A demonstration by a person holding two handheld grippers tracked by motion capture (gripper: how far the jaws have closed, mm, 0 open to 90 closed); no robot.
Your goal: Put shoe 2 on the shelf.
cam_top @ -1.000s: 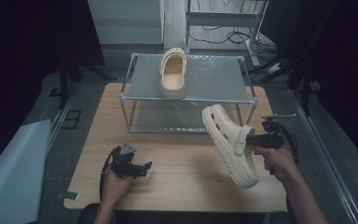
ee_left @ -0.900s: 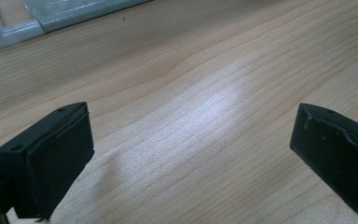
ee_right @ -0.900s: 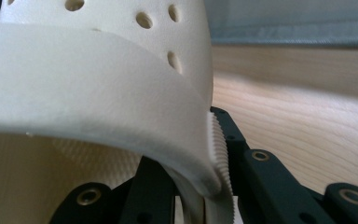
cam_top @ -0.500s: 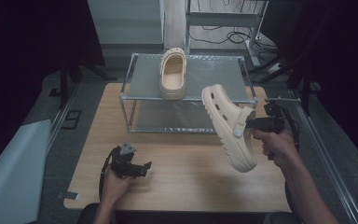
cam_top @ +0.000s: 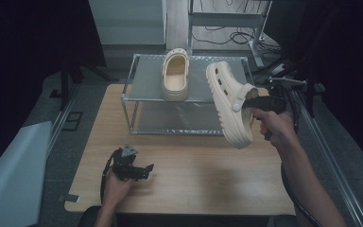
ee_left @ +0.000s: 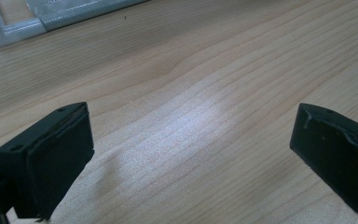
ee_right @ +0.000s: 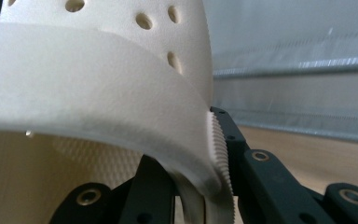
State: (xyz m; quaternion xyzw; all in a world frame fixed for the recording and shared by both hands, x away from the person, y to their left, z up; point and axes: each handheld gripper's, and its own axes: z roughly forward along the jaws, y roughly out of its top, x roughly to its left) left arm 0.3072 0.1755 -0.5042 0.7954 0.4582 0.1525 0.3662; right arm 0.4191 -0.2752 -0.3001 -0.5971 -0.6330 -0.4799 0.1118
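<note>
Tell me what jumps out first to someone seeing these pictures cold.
The eye lands on the cream clog held in the air on its side by the right gripper, in front of the metal shelf; the gripper is clamped on the clog's side wall near the heel strap. A matching second clog sits on the shelf's top, left of the held one. The left gripper rests open on the wooden table, with nothing between its jaws.

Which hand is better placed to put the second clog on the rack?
Right: the right gripper already grips the clog beside the rack; the left gripper rests open on the table.
</note>
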